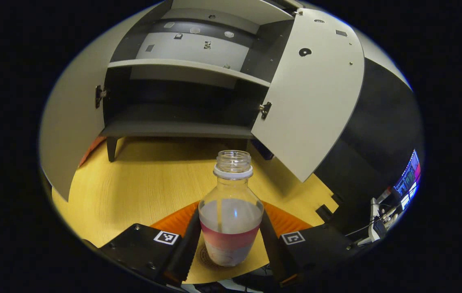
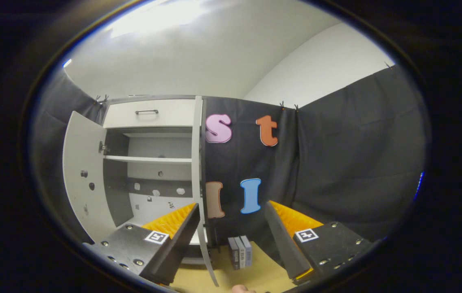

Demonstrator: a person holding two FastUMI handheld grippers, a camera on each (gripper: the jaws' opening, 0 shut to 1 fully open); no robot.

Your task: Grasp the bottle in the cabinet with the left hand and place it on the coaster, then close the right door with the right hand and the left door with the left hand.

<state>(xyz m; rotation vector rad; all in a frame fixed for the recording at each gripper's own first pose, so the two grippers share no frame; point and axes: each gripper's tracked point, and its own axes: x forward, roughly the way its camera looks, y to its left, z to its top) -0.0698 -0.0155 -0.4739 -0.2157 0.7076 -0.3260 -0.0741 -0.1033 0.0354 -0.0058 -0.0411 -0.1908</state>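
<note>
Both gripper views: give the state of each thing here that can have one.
bottle: upright, uncapped, partly filled, standing on the coaster
left gripper: open, fingers either side of the bottle
right gripper: open, holding nothing
right door: open
left door: open
drawer: closed

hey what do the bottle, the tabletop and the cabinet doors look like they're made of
Bottle: clear plastic by the look, see-through walls, threaded neck, no cap, a pink label band. Tabletop: yellowish wood or wood-look laminate, with faint grain lines. Cabinet doors: probably painted or laminated board, flat matte pale grey, with metal hinges.
</note>
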